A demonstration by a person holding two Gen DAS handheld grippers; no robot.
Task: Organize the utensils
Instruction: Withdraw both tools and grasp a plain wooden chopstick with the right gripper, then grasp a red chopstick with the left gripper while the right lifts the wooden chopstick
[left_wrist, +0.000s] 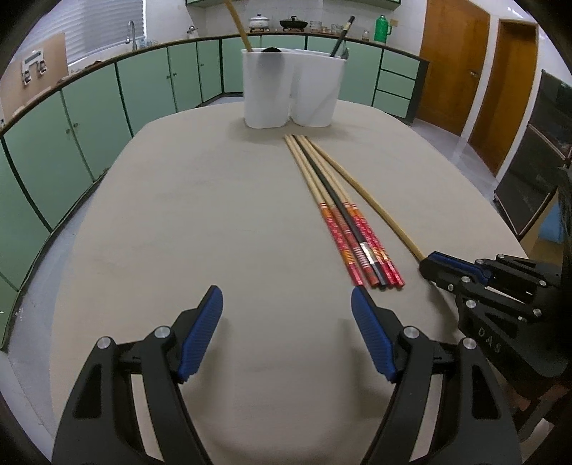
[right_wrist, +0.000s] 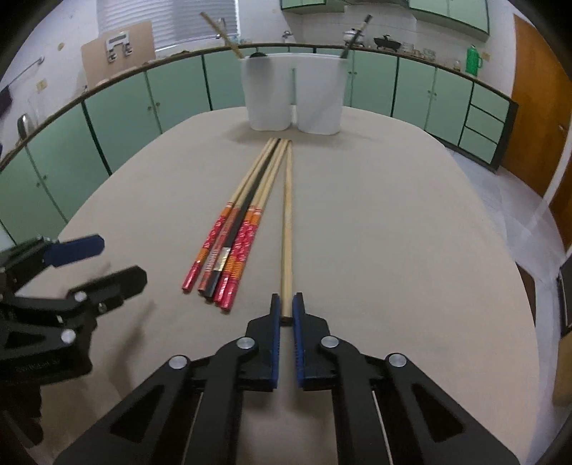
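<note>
A plain wooden chopstick (right_wrist: 287, 221) lies on the beige table (right_wrist: 393, 232), and my right gripper (right_wrist: 286, 307) is shut on its near end; it also shows in the left wrist view (left_wrist: 371, 195). Beside it lies a bundle of red-handled chopsticks (left_wrist: 343, 214) with one black chopstick (right_wrist: 236, 229) among them. A white two-compartment holder (left_wrist: 293, 87) stands at the far end with a wooden stick and dark utensils in it. My left gripper (left_wrist: 287, 307) is open and empty, left of the bundle's near ends.
Green cabinets (left_wrist: 89, 118) and a counter with pots (left_wrist: 293, 24) and a green flask (left_wrist: 382, 28) ring the table. Wooden doors (left_wrist: 454, 68) stand at the right. The right gripper shows at the left view's right edge (left_wrist: 450, 268).
</note>
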